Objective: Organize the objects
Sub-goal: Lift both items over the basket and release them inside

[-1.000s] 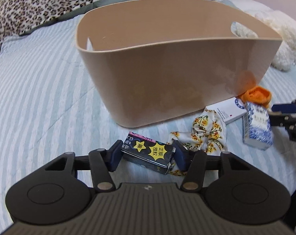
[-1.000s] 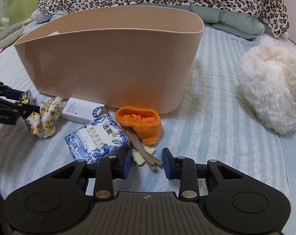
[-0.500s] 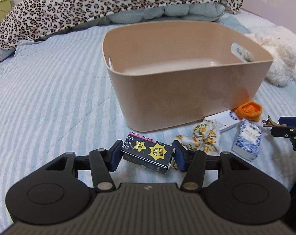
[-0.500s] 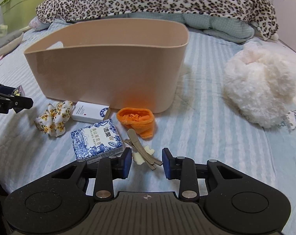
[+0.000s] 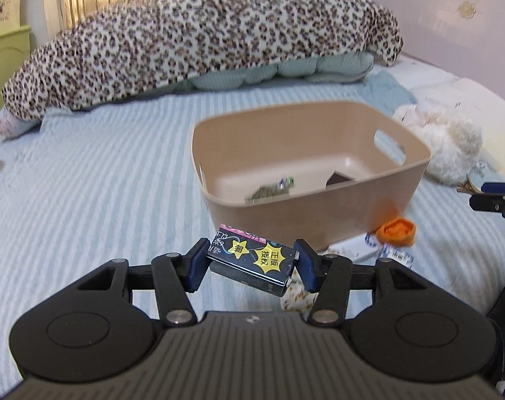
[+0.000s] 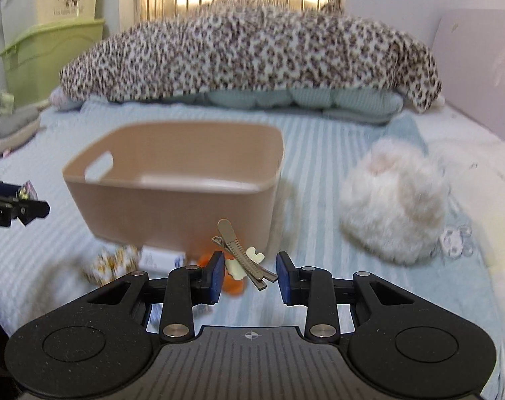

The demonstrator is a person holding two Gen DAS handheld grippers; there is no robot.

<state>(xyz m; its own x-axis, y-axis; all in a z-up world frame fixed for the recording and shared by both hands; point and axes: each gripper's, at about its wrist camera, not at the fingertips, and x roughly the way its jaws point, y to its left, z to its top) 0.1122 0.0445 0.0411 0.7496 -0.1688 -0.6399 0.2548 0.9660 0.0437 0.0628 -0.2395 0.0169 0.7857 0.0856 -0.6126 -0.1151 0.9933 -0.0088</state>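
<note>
My left gripper (image 5: pixel 250 268) is shut on a black box with yellow star labels (image 5: pixel 252 263) and holds it in the air in front of the beige tub (image 5: pixel 319 223). My right gripper (image 6: pixel 250 278) is shut on a tan hair clip with a cream charm (image 6: pixel 240 253), also lifted, in front of the tub (image 6: pixel 172 206). The tub holds a few small items (image 5: pixel 269 193). An orange pouch (image 5: pixel 397 231), a white box (image 6: pixel 160 260) and a floral scrunchie (image 6: pixel 110 263) lie on the bed by the tub.
A white fluffy toy (image 6: pixel 392 206) lies right of the tub. A leopard-print duvet (image 5: pixel 199 43) is piled at the back of the striped bed (image 5: pixel 85 200). Green storage boxes (image 6: pixel 49 53) stand at the far left.
Both grippers have risen and pulled back from the bed, each carrying its object. The tub now looks smaller and I see into it from above.
</note>
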